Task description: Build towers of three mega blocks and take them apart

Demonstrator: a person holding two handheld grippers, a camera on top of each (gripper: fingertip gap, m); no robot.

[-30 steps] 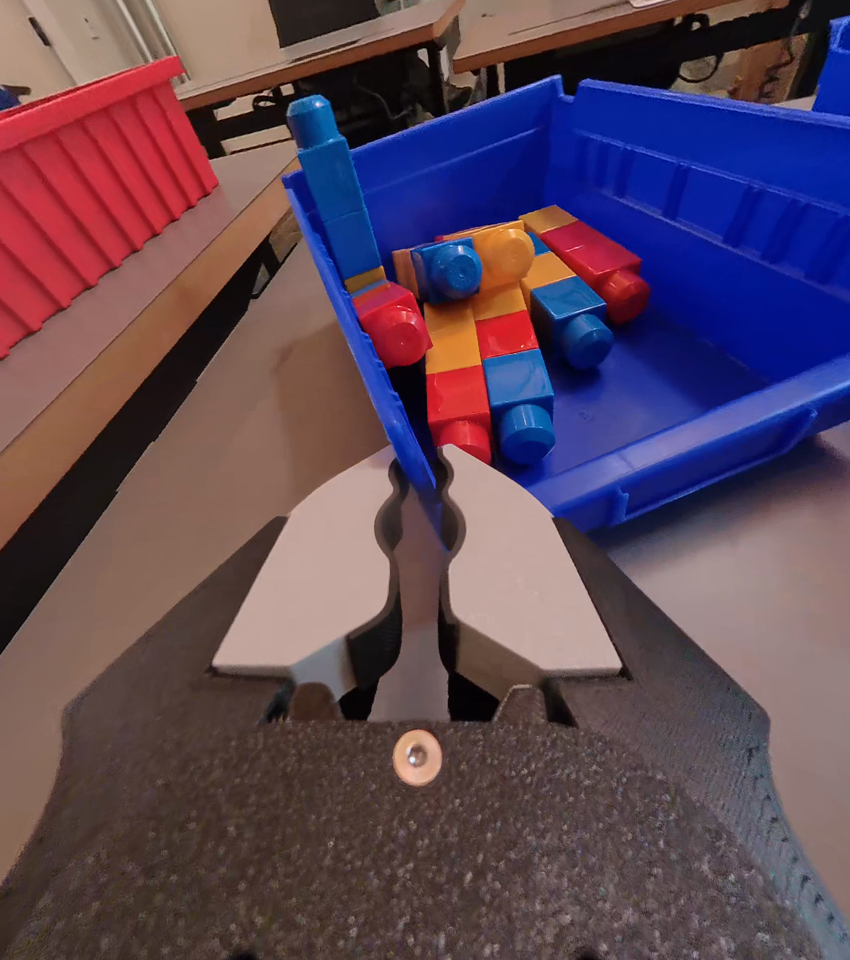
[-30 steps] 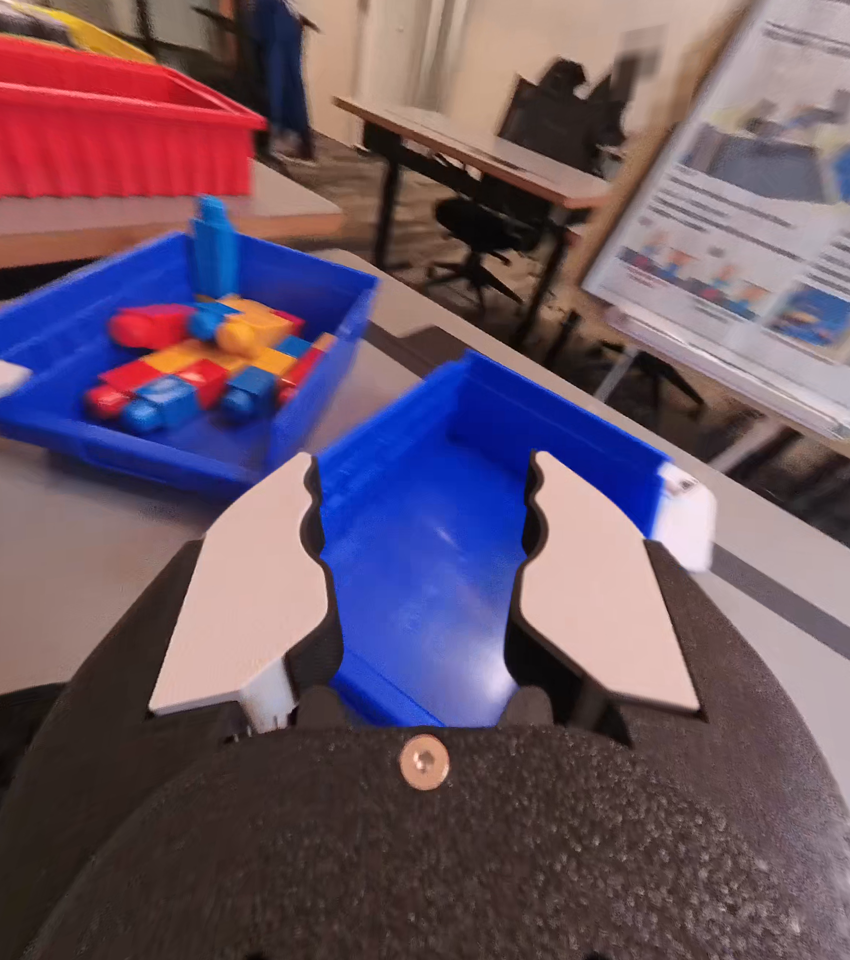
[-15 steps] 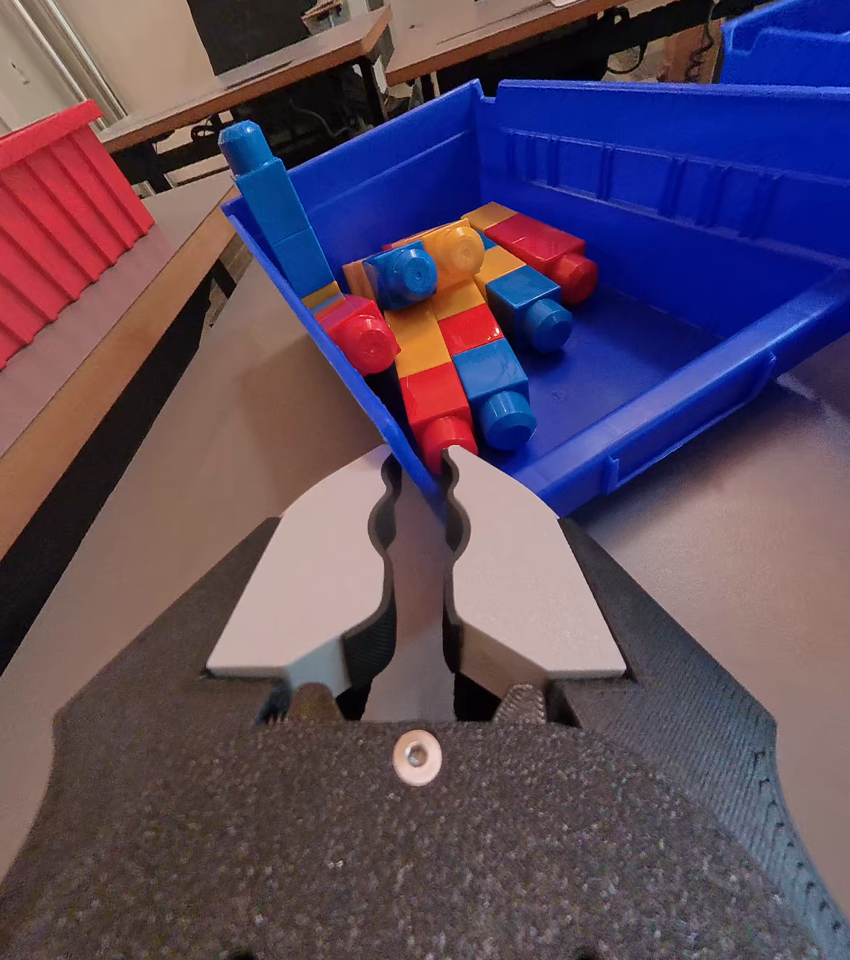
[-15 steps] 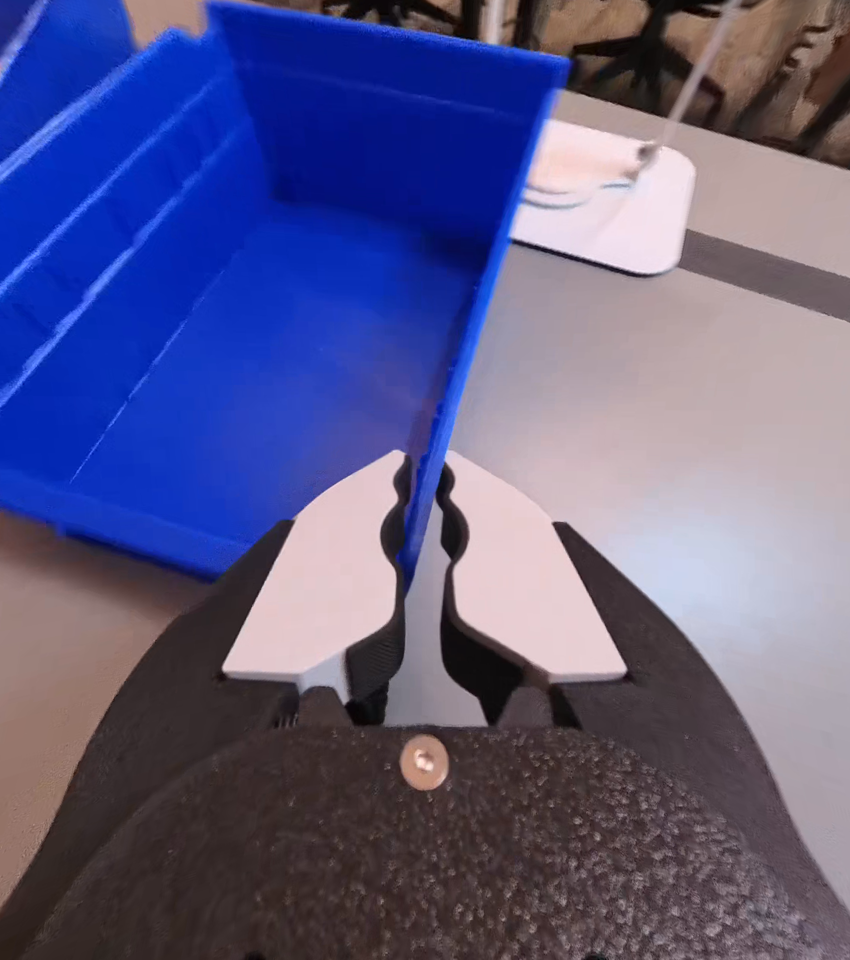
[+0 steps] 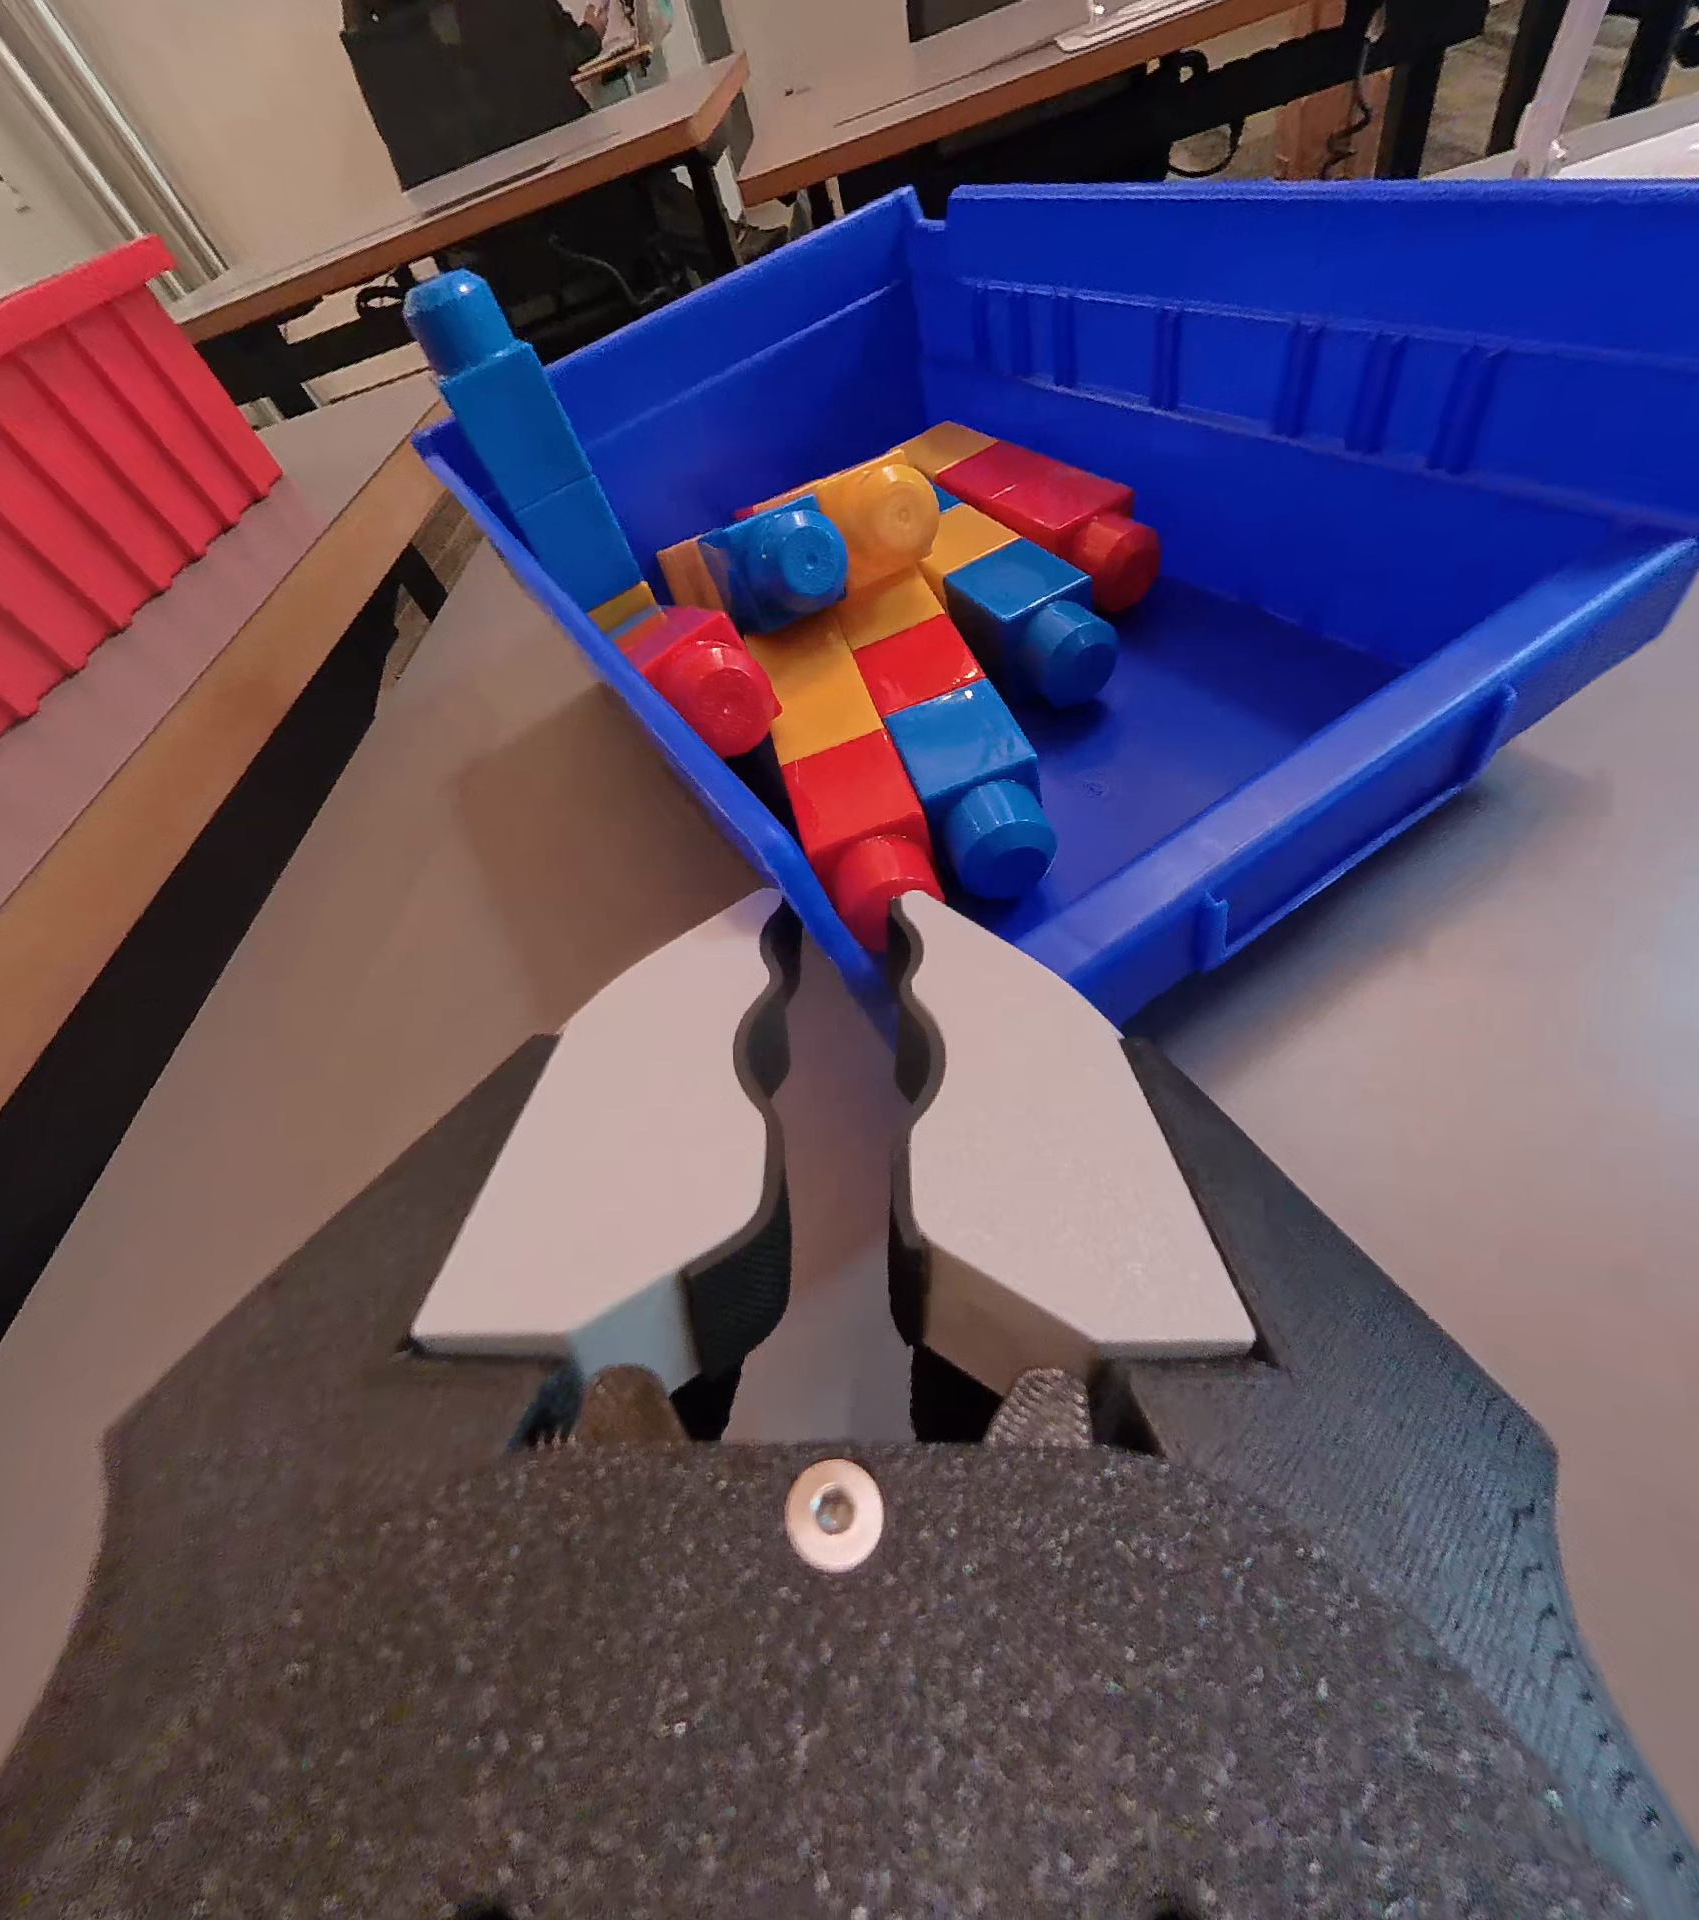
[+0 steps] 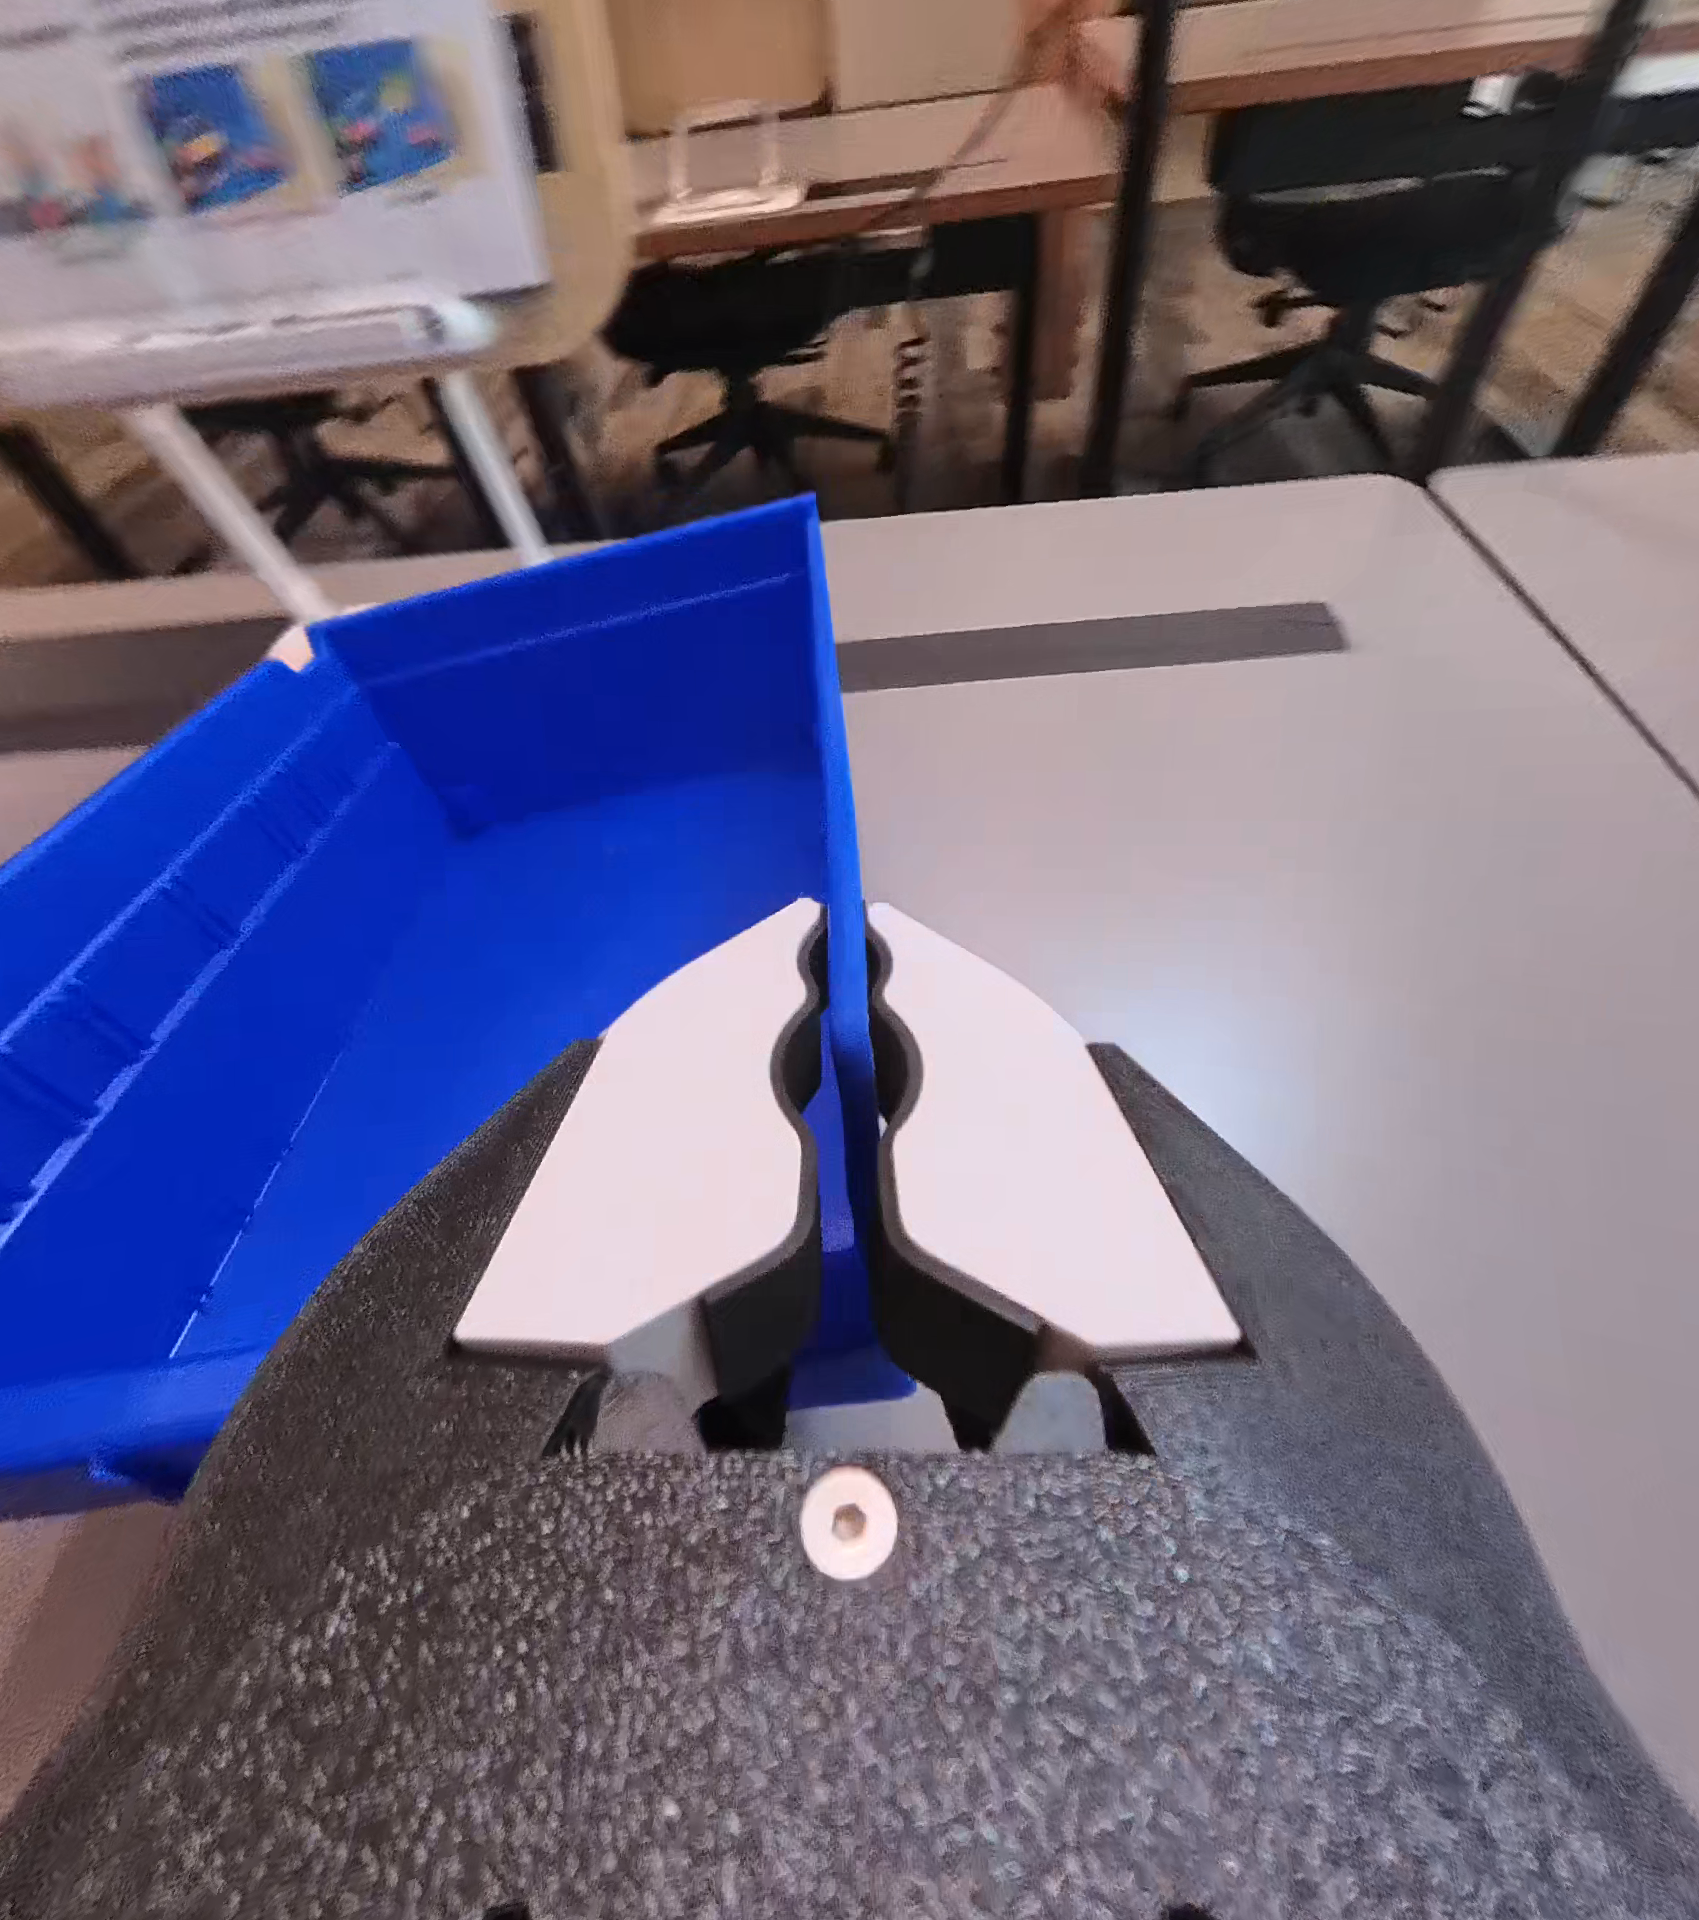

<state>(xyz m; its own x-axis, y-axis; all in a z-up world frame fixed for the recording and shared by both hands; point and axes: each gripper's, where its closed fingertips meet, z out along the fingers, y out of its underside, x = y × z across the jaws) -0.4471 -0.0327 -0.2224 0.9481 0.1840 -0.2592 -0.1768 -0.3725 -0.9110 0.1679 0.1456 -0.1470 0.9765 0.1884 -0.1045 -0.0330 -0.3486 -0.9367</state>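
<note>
Left gripper (image 5: 840,914): jaws drawn close on the near-left side wall of the blue bin with blocks (image 5: 1344,436), one finger outside the wall, the other inside at the corner. The wall sits in the narrow gap between the tips. The bin rests on the grey table (image 5: 1447,1143), apparently tilted.

Contents of this bin: several mega block towers lying on their sides, studs pointing toward the camera.
- red-topped tower (image 5: 855,800), nearest the gripper, its stud just beyond the inner fingertip
- blue-topped tower (image 5: 970,769), touching it on the right
- a second blue-topped tower (image 5: 1032,613), farther back
- red tower (image 5: 1053,499) at the far right of the pile
- yellow stud (image 5: 892,509) and blue stud (image 5: 783,561), resting on top of the pile
- red stud (image 5: 710,675) against the left wall
- all-blue tower (image 5: 512,436), leaning upright against the left wall, its stud above the rim

Red ribbed bin (image 5: 45,499) on the next table, far left, well apart.

Right gripper (image 6: 847,909): jaws pinching the right side wall of the empty blue bin (image 6: 305,987), wall running between the pads along their length. This bin sits to the left of the gripper on the grey table (image 6: 1344,935). View slightly blurred. Poster board (image 6: 201,156) and office chairs (image 6: 751,322) beyond the far table edge.
</note>
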